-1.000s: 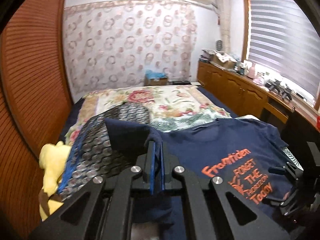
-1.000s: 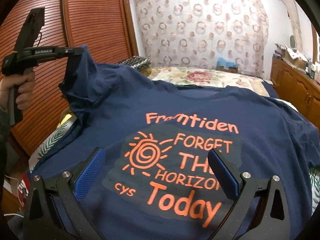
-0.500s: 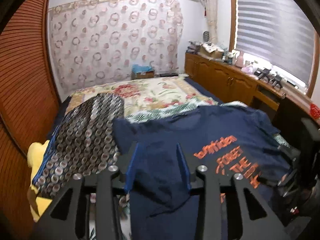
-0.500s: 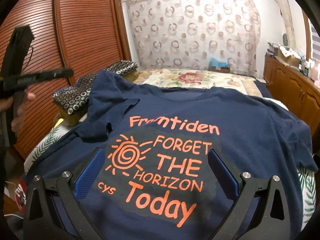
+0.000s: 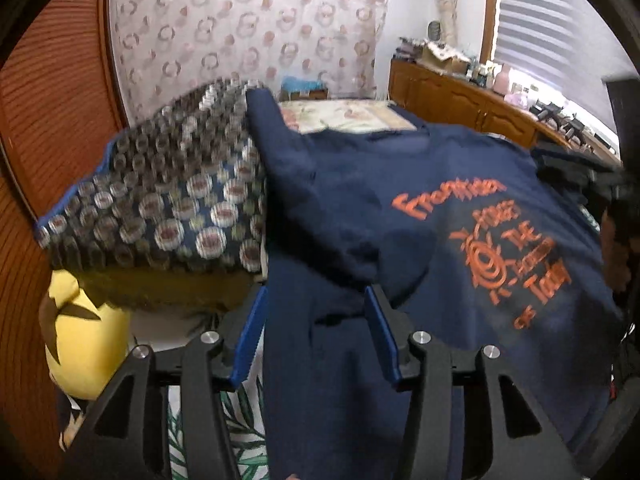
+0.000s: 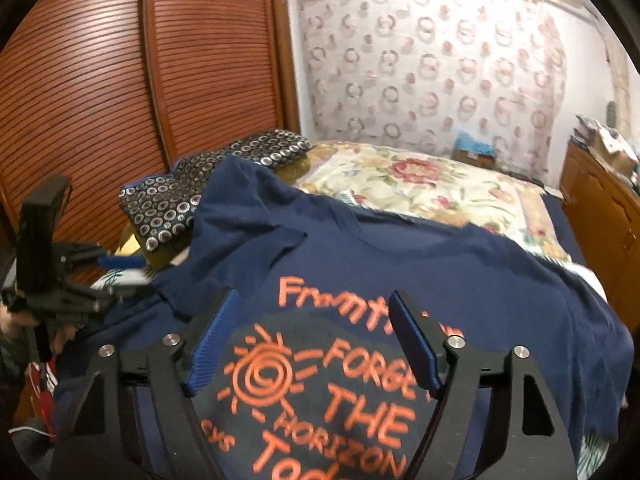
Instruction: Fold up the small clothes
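Observation:
A navy T-shirt (image 6: 420, 264) with orange print lies face up on the bed, collar toward the far wall. Its left sleeve (image 5: 320, 200) is folded inward over the chest. My left gripper (image 5: 316, 336) stands open over the shirt's left side edge, with cloth below the jaws but none pinched. From the right wrist view the left gripper (image 6: 124, 276) shows at the far left, held by a hand. My right gripper (image 6: 312, 344) is open just above the printed sun and lettering, holding nothing.
A dark circle-patterned pillow (image 5: 160, 208) and a yellow plush toy (image 5: 80, 332) lie left of the shirt. Louvred wooden wardrobe doors (image 6: 120, 100) run along the left. A floral bedspread (image 6: 432, 188) stretches beyond the collar. Wooden cabinets (image 5: 460, 100) line the right wall.
My left gripper let go of the sleeve and opened; the sleeve now lies folded on the shirt. The left gripper dropped toward the shirt's left edge. The right gripper's jaws narrowed.

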A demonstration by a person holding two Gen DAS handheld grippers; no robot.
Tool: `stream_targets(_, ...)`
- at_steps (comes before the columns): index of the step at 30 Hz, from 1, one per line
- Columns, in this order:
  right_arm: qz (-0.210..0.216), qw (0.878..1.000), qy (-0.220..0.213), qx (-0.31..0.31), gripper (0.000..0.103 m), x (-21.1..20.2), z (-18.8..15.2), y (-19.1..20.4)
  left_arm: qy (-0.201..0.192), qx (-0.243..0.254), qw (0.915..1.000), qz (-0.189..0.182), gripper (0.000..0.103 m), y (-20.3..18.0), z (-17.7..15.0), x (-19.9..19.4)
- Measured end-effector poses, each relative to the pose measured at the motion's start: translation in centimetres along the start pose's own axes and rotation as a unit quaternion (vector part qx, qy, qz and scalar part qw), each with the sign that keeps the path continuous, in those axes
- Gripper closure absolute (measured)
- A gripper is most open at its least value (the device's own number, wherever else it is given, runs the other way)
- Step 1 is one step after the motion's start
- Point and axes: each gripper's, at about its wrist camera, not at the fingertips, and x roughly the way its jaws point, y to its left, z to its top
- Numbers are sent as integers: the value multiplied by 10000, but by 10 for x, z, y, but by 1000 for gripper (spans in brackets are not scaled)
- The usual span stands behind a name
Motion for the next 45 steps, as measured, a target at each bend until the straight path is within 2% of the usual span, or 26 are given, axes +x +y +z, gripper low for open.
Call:
stream_targets(1, 4, 10000, 8, -49, 32, 5, 3, 1, 47, 3, 10000, 10, 54, 0, -3, 3)
stream_targets(6, 248, 9993, 250, -124, 32, 49, 19, 6, 221, -23, 9997, 66, 54, 2, -10, 15)
stream_targets(8, 312, 9987, 379, -170, 37, 70, 22, 8, 338, -86, 9993, 137, 54, 2, -13, 19)
stream_targets(13, 473, 9944, 931, -132, 48, 126, 27, 14, 435, -256, 9986, 161, 53, 7, -12, 22)
stream_targets(19, 753, 9870, 1414, 92, 50, 164, 30, 17, 419, -345, 9984, 177, 52, 11, -12, 24)
stream_targets(21, 666, 9880, 1390, -50, 56, 168, 31, 22, 414, -367, 9983, 177, 52, 10, -11, 24)
stream_targets(26, 602, 9883, 1388, -191, 92, 170, 31, 26, 410, -380, 9983, 166, 52, 11, -11, 25)
stream_targets(28, 716, 9877, 1381, -173, 98, 169, 30, 26, 410, -389, 9983, 155, 51, 12, -11, 25)
stream_targets(34, 885, 9894, 1151, 49, 101, 156, 29, 14, 408, -391, 9983, 155, 51, 11, -11, 24)
stream_targets(39, 557, 9945, 880, 128, 101, 131, 38, 0, 408, -391, 9983, 152, 51, 11, -11, 24)
stream_targets(45, 255, 9948, 988, 56, 101, 132, 37, -10, 406, -388, 9983, 154, 50, 11, -12, 24)
